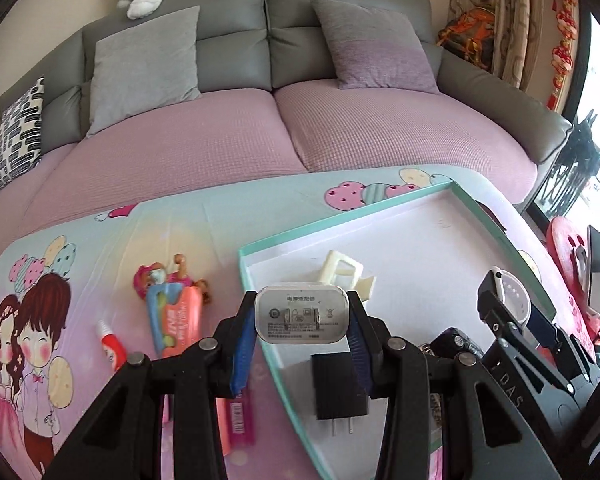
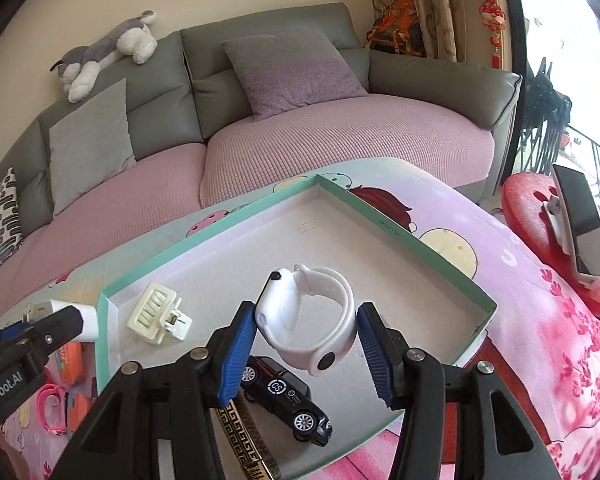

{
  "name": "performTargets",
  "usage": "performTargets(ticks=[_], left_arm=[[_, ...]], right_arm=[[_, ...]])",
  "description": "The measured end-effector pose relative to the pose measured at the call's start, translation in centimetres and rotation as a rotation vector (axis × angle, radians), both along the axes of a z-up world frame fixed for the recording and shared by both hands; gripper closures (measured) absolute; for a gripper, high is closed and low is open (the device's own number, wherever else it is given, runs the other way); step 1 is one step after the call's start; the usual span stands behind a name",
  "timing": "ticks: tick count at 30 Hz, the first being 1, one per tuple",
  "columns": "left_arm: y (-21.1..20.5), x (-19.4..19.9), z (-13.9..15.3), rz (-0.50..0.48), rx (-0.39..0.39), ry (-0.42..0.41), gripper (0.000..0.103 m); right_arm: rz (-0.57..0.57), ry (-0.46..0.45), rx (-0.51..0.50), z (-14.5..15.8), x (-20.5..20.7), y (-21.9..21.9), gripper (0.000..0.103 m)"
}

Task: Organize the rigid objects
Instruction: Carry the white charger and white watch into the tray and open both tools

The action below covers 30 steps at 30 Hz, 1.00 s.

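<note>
Left wrist view: white charger (image 1: 301,314) clamped between the left gripper (image 1: 301,334) pads, above the near left edge of the tray (image 1: 512,236).
Right wrist view: white watch (image 2: 308,318) pinched by the right gripper (image 2: 307,350), over the tray's near part.
Tray contents: cream hair clip (image 2: 156,314) at left, black toy car (image 2: 286,398) nearest, black charger (image 1: 340,386).
Table left of tray: toothpaste tubes (image 1: 172,316).
Far side: sofa (image 1: 236,128).

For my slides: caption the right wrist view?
Right gripper holds a white watch above the tray.
</note>
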<state>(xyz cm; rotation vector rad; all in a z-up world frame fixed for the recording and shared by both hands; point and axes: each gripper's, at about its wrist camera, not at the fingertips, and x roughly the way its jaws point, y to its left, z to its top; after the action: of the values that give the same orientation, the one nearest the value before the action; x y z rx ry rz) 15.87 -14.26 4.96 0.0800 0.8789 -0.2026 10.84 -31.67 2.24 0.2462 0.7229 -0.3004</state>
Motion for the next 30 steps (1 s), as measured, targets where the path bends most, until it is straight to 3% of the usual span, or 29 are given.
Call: performTargets(ticks=[8,15,21,23,26,28,30], left_arm=[[-3.3,0.9,-2.5,-0.052,-0.006,0.055,0.059],[-3.4,0.0,-3.5,-0.060,-0.015,0.075,0.058],[-2.1,-0.3,-2.4,-0.030,-0.028,0.042,0.043],[-1.2,-0.2,-2.2,-0.002,-0.026,0.042,0.037],[0.5,0.0,-2.0,0.065,-0.018,0.041,0.026],[2.0,0.2,-2.2,0.122,-0.012,0.044,0.013],[3.8,0.4,-2.4,0.182,-0.009,0.055,0.011]], right_arm=[[-0.008,0.027,0.016,-0.4,0.1,-0.5,0.048],[-0.002,0.039,0.021,-0.7,0.2,-0.5,0.047],[0.011,0.045,0.029,-0.7,0.3,-0.3,0.043],[0.020,0.042,0.032,-0.6,0.3,-0.2,0.030],[0.036,0.039,0.036,-0.6,0.3,0.1,0.024],[0.047,0.040,0.035,-0.6,0.4,0.3,0.018],[0.059,0.044,0.028,-0.6,0.5,0.7,0.014]])
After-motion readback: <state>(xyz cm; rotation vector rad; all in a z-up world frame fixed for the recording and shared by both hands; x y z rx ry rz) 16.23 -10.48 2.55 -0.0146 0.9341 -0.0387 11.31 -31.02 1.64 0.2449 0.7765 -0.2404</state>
